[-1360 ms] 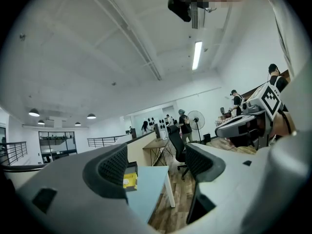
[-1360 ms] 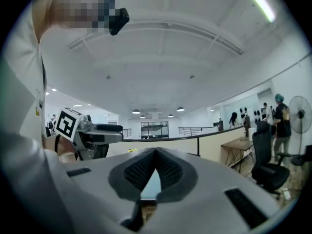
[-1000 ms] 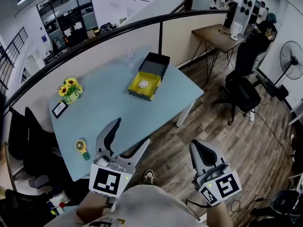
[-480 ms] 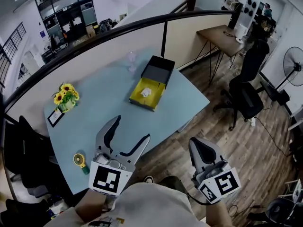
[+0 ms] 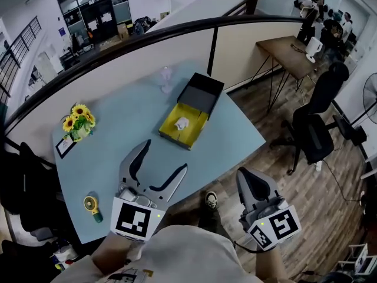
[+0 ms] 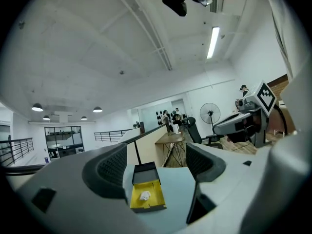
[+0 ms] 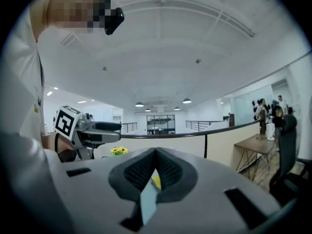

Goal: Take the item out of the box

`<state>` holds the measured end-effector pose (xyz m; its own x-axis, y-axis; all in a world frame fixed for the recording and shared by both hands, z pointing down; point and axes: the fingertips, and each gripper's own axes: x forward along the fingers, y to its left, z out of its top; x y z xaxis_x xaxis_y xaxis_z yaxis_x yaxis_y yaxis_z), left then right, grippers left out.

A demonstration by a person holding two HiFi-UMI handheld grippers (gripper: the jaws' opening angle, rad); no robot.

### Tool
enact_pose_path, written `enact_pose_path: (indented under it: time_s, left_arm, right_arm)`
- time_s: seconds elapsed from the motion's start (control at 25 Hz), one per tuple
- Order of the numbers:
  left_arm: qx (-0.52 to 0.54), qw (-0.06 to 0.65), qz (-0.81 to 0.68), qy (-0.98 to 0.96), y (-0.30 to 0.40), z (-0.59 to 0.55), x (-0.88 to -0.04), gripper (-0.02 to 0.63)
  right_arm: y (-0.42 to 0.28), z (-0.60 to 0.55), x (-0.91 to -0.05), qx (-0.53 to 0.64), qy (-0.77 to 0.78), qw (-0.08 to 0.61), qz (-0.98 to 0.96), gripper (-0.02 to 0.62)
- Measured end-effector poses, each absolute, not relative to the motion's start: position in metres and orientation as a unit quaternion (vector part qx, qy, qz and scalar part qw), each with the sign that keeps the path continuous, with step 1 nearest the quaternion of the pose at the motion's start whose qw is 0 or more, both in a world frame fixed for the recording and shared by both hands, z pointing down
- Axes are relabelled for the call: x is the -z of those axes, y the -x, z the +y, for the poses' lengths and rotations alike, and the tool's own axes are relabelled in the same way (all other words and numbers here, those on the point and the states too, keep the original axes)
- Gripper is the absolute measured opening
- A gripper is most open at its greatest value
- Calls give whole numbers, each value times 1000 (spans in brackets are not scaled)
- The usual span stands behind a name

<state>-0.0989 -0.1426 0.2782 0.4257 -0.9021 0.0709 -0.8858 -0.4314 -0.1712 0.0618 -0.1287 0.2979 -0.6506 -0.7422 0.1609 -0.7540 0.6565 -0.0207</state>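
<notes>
Left gripper jaws spread wide, holding nothing; right gripper jaws pressed together, empty; box lies well apart.

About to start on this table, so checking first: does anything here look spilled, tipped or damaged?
Nothing stands out. The box sits flat on the table, with its dark lid open at the far end and the white item lying inside it. The flowers stand upright.
</notes>
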Motion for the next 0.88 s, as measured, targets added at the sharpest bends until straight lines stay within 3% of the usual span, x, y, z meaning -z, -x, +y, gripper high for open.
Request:
enact_pose_path:
  time_s: [0.88]
  left_arm:
    - [167, 2, 671, 722, 52, -311, -324, 367]
  right_arm:
    - [-99, -361, -335, -68, -216, 101, -969, 5]
